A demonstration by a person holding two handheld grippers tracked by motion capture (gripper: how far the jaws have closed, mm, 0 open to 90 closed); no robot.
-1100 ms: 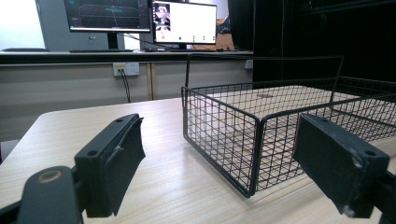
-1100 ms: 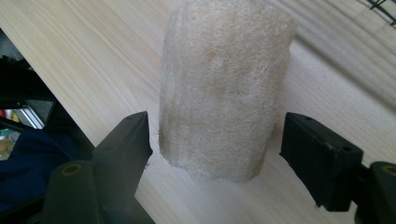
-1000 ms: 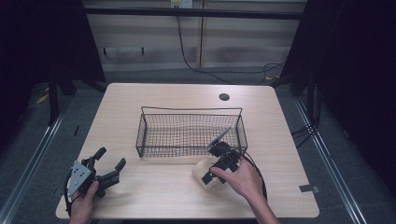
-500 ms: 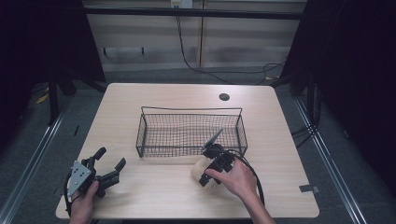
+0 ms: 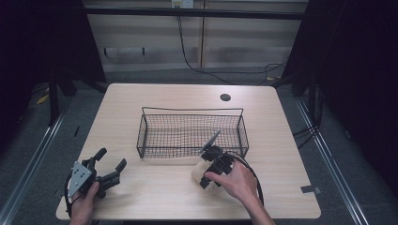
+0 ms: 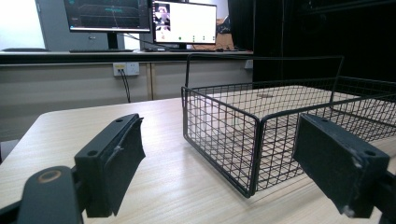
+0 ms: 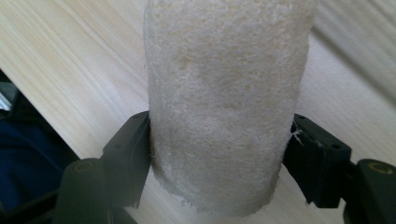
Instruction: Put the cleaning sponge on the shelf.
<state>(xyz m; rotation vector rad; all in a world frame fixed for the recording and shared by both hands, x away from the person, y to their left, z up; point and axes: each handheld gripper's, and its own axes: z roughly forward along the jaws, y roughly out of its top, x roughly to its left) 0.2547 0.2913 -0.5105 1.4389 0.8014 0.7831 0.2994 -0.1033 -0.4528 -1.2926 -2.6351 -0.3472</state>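
Item one: a cream fibrous roll (image 7: 224, 107), loofah-like in texture, which we find on the table (image 5: 155, 197) just in front of the near right corner of the basket, outside it. In the high view the roll (image 5: 199, 172) is partly covered by the right hand.

Item two: the right gripper (image 7: 219, 158). We note both black pads pressed against the sides of the roll, one on each flank; the jaws have just been closing, with the roll between them, and now clamp it. In the high view we place this gripper (image 5: 212, 169) near the basket's near wall, pointing down at the tabletop.

Item three: the left gripper (image 5: 109, 166), held low at the near left of the table, well apart from the roll. We record its jaws spread wide with nothing between them (image 6: 233, 158).

Item four: a black wire basket (image 5: 192, 112), rectangular, standing mid-table.
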